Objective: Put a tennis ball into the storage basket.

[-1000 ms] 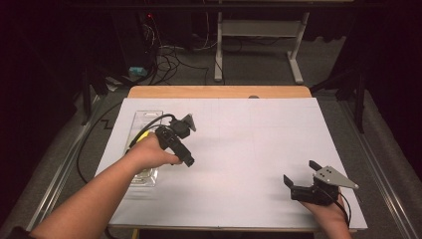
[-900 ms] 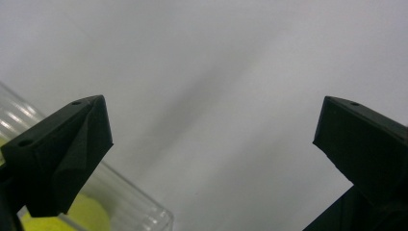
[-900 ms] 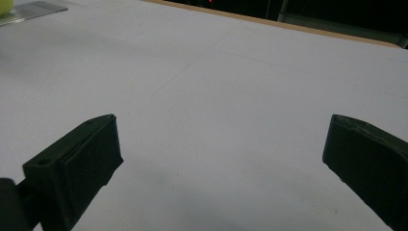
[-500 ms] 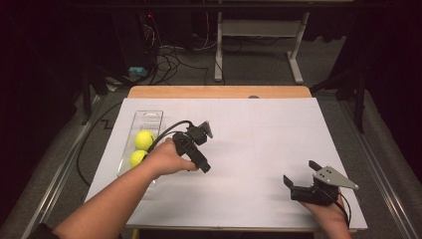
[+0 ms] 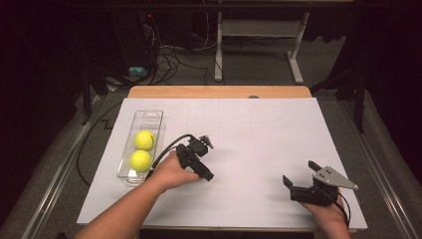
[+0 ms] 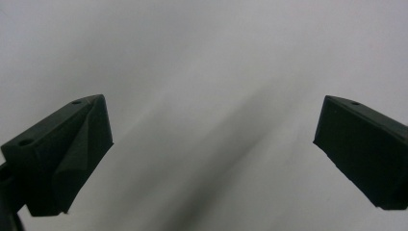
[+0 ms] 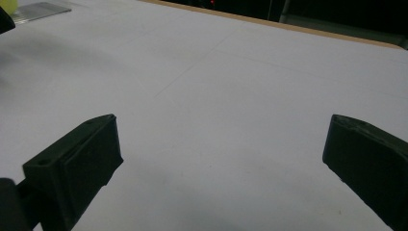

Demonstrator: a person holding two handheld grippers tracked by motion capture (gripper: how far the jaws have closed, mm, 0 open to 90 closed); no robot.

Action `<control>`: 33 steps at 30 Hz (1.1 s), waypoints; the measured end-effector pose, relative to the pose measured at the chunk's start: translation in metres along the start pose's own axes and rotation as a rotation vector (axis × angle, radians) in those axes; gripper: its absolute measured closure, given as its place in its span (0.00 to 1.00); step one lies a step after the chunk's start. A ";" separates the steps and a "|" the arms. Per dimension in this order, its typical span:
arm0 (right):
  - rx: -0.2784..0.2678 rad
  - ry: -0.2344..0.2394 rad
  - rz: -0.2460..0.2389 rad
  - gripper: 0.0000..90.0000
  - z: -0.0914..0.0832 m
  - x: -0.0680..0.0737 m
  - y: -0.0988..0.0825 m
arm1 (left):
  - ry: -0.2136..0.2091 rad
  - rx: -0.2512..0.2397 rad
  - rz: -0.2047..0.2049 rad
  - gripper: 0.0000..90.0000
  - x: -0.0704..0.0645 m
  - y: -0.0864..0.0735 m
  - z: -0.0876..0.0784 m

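Yellow tennis balls (image 5: pixel 141 150) in clear tray (image 5: pixel 151 117); both grippers' jaws spread, empty.

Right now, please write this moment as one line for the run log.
left gripper: open, empty, beside clear tray | tray: two tennis balls inside | right gripper: open, empty, near table corner

— How's the light on my feed?
— I see the sheet (image 5: pixel 259 149) lit bright from above; everything beyond its far edge is nearly black.
— Sharpness?
— The high view looks soft and grainy. In the left gripper view the sheet is a blurred grey with one diffuse shadow streak; the jaws stay crisp.
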State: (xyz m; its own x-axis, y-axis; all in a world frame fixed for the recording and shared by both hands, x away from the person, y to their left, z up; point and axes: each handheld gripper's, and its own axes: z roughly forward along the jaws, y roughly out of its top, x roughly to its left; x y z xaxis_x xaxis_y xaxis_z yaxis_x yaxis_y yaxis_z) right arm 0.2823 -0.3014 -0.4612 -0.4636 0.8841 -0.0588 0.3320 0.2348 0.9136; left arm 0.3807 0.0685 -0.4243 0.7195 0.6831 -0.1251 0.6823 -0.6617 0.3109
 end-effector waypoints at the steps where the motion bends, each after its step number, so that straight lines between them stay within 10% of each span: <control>1: 0.000 0.000 -0.001 0.00 0.000 0.000 0.000 | -0.012 -0.044 -0.011 0.01 0.000 -0.003 0.001; 12: -0.010 0.010 -0.003 0.00 -0.001 0.003 0.002 | -0.066 -0.439 -0.094 0.01 0.000 -0.050 0.018; 26: -0.037 0.041 0.020 0.00 -0.004 0.019 0.006 | -0.088 -0.897 -0.033 0.00 -0.002 -0.091 0.006; 33: -0.060 0.015 0.055 0.00 -0.014 0.014 0.004 | -0.075 -0.826 -0.037 0.00 0.006 -0.091 0.011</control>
State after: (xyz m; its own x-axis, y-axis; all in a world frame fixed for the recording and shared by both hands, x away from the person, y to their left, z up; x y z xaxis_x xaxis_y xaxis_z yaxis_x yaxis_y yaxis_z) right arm 0.2659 -0.2937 -0.4529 -0.4584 0.8887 -0.0021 0.3078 0.1609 0.9378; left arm 0.3240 0.1295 -0.4637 0.7250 0.6584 -0.2023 0.4122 -0.1794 0.8932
